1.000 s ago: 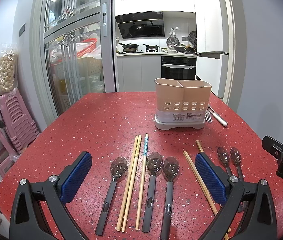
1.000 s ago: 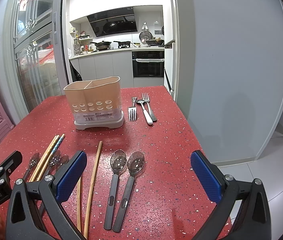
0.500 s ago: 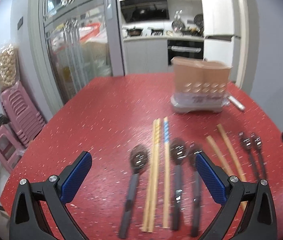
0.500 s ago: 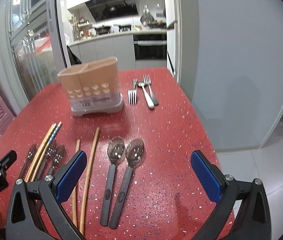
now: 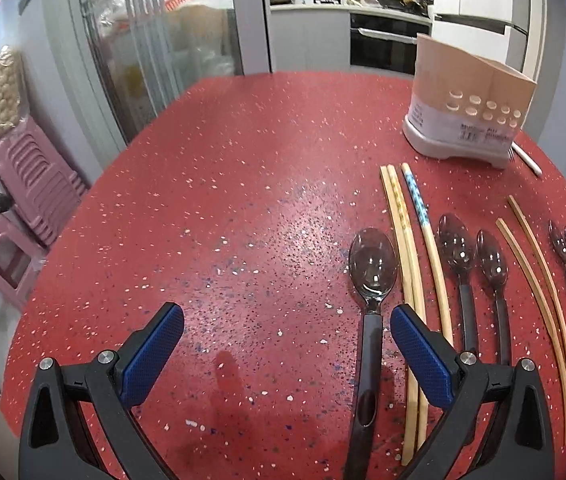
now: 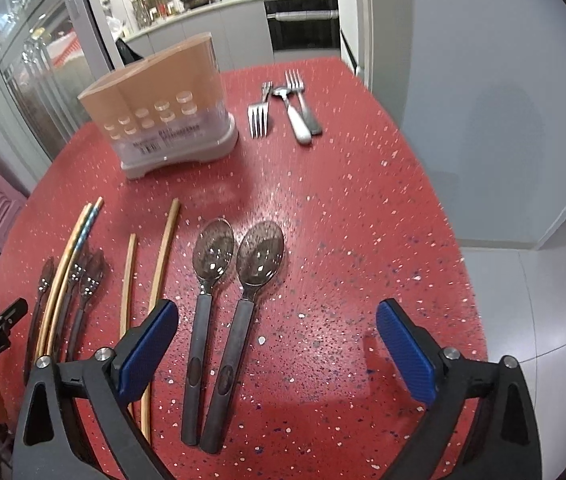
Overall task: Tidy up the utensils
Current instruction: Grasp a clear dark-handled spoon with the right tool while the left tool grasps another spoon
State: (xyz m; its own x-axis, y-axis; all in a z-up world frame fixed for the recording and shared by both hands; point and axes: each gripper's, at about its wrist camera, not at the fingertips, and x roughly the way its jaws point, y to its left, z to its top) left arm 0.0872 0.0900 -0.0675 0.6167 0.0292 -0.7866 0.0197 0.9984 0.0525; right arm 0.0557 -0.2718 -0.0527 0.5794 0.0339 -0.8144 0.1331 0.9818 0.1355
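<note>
On the red speckled table (image 5: pixel 243 184), my left gripper (image 5: pixel 285 320) is open over bare tabletop. A dark-handled spoon (image 5: pixel 372 268) lies just inside its right finger (image 5: pixel 419 352). Right of that spoon lie wooden chopsticks (image 5: pixel 401 232), a blue-patterned chopstick (image 5: pixel 417 204) and two more spoons (image 5: pixel 457 248). My right gripper (image 6: pixel 277 312) hangs low with its jaws closing; two spoons (image 6: pixel 213 256) (image 6: pixel 261 256) lie between its fingers, untouched. The beige utensil holder (image 6: pixel 163 120) stands at the far side.
Two forks (image 6: pixel 258 120) and a white-handled utensil (image 6: pixel 297 120) lie right of the holder. Two loose chopsticks (image 6: pixel 163 248) sit beside my right gripper's left finger. The table edge (image 6: pixel 455 240) drops to the floor on the right. Pink stools (image 5: pixel 35 184) stand at left.
Both grippers have tipped down and come closer to the table. The left one has shifted left, past the chopsticks. The right one's fingers stand slightly narrower than before.
</note>
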